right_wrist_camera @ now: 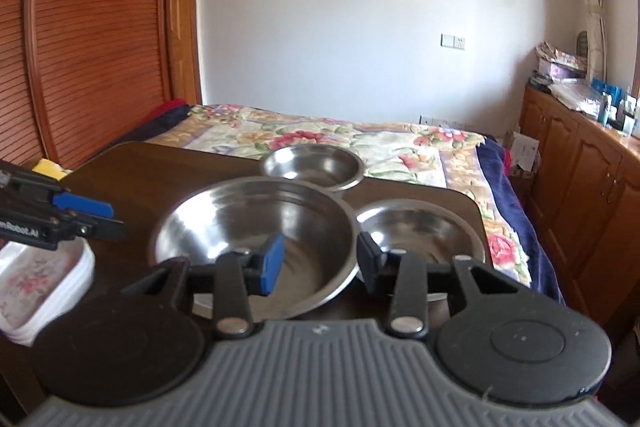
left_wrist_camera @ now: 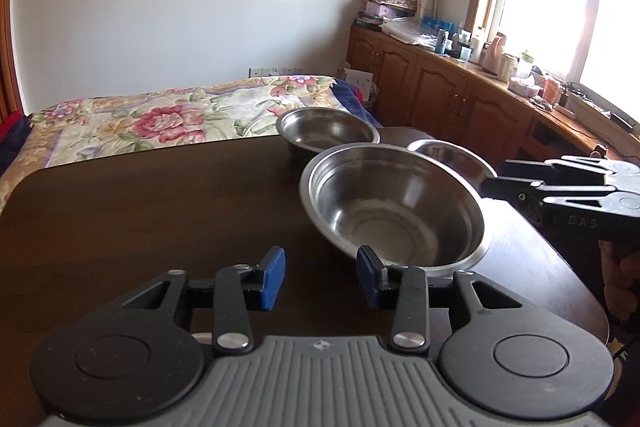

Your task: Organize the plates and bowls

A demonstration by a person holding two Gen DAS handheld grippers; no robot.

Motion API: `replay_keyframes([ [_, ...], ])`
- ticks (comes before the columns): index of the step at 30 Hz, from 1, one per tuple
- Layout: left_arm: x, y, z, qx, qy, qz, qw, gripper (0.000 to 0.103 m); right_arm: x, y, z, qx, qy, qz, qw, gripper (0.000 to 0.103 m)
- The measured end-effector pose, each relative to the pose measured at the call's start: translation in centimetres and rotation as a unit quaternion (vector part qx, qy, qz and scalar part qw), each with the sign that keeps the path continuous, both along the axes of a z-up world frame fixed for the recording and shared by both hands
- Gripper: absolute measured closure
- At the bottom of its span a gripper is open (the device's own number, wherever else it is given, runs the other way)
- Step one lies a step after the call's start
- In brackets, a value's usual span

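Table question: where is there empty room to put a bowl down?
The table is bare on its left half, between the big bowl and the bed-side edge. The right side is crowded: small bowl, third bowl, and a white tray at the near left corner.

White tray cut off at left edge; pattern blurry.

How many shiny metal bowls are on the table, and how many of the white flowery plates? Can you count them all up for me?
Shiny metal bowls: 3 (big bowl, small far bowl, shallow bowl on the right)
White flowery plates: 1 stack; I cannot tell how many plates are in it
Total: 4, counting the stack as one
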State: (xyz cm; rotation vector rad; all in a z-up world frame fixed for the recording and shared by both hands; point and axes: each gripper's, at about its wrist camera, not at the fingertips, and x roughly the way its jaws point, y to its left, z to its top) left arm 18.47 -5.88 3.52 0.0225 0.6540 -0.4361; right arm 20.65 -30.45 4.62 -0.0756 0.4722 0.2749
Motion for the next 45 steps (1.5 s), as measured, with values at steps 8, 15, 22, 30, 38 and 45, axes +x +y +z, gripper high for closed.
replay_keyframes([
  [8, 2.0, -1.6, -0.5, 0.005, 0.012, 0.003, 0.9999, 0.061, 2.5, -1.2, -1.3, 0.008, 0.015, 0.0, 1.0, 0.061],
  [15, 3.2, -2.2, -1.0, 0.005, 0.021, 0.006, 0.9998, 0.061, 3.9, -1.4, -1.8, 0.013, 0.032, 0.015, 0.999, 0.061],
  [22, 3.9, -2.7, -1.4, 0.004, 0.026, 0.002, 0.9997, 0.061, 4.4, -1.3, -2.0, 0.018, 0.042, 0.026, 0.999, 0.064],
  [30, 4.5, -3.2, -1.8, 0.006, 0.035, -0.003, 0.9994, 0.061, 4.9, -1.1, -2.3, 0.018, 0.05, 0.026, 0.998, 0.069],
  [38, 5.3, -3.5, -2.1, 0.013, 0.043, -0.004, 0.999, 0.062, 5.2, -1.2, -2.4, 0.012, 0.05, 0.021, 0.998, 0.083],
  [45, 5.4, -3.2, -2.5, 0.01, 0.052, 0.003, 0.9986, 0.074, 5.4, -1.2, -2.6, 0.021, 0.058, 0.022, 0.998, 0.084],
])
